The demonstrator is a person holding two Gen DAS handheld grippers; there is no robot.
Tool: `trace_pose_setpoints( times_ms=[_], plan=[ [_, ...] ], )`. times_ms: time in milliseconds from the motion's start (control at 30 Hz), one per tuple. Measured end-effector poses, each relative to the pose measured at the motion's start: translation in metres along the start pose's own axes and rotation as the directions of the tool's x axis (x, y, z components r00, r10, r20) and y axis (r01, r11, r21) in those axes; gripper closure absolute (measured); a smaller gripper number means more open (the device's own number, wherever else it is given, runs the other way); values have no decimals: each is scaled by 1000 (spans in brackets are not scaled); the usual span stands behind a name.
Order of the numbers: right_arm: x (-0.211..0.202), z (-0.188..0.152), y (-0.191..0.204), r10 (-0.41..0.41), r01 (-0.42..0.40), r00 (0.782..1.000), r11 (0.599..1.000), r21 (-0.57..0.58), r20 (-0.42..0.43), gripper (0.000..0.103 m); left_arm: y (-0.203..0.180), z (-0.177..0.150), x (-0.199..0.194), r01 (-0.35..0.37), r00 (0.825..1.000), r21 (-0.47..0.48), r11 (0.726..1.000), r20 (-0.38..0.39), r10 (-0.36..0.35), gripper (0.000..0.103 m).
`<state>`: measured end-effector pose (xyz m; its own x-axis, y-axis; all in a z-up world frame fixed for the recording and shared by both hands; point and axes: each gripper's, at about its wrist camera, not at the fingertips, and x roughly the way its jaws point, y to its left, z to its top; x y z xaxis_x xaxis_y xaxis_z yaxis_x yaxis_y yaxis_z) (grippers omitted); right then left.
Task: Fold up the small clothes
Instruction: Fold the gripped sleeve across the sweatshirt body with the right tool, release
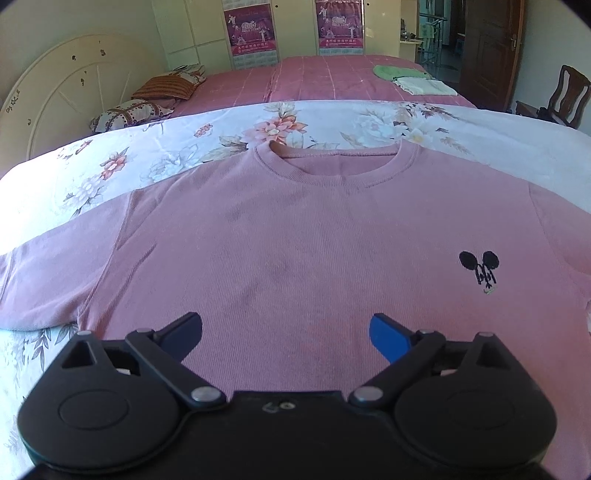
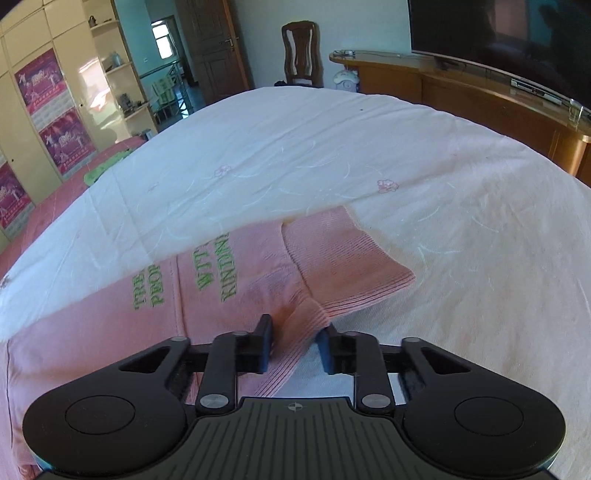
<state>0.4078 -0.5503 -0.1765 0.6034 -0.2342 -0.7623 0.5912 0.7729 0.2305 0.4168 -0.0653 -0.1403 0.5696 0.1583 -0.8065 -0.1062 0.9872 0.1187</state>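
A pink long-sleeved shirt (image 1: 295, 236) lies spread flat, front up, on a floral sheet (image 1: 184, 147), with a small black mouse logo (image 1: 479, 271) on its chest. My left gripper (image 1: 286, 334) is open and empty just above the shirt's lower middle. In the right wrist view a pink garment with green lettering (image 2: 221, 280) lies on a white sheet (image 2: 369, 155). My right gripper (image 2: 295, 345) is shut on its ribbed sleeve cuff (image 2: 306, 317), and the sleeve lies folded across the body.
Behind the floral sheet is a pink bed cover (image 1: 325, 79) with pillows (image 1: 166, 88) at the left and folded green and white clothes (image 1: 417, 79) at the right. A wardrobe (image 1: 295, 26), a chair (image 2: 301, 53) and a TV cabinet (image 2: 480, 92) line the room.
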Motion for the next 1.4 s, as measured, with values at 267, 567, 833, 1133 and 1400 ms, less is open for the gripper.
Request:
trace_pose_setpoints(
  times_ms=[267, 567, 833, 1133, 1400],
  plan=[
    [-28, 6, 31, 87, -78, 992, 992, -99, 91, 99, 25, 2, -1, 124, 991, -133, 983, -23, -129, 39],
    [-79, -10, 150, 355, -307, 928, 899, -312, 110, 99, 53, 6, -16, 125, 992, -135, 983, 26, -123, 40],
    [-97, -92, 299, 529, -484, 847, 723, -493, -56, 99, 86, 9, -10, 154, 988, -144, 977, 50, -148, 33],
    [-84, -220, 393, 479, -507, 842, 546, -667, -249, 90, 123, 15, 10, 202, 979, -188, 961, 44, -197, 33],
    [-116, -240, 404, 557, -553, 786, 438, -709, -270, 37, 130, 17, 21, 241, 970, -199, 950, 42, -238, 30]
  ],
)
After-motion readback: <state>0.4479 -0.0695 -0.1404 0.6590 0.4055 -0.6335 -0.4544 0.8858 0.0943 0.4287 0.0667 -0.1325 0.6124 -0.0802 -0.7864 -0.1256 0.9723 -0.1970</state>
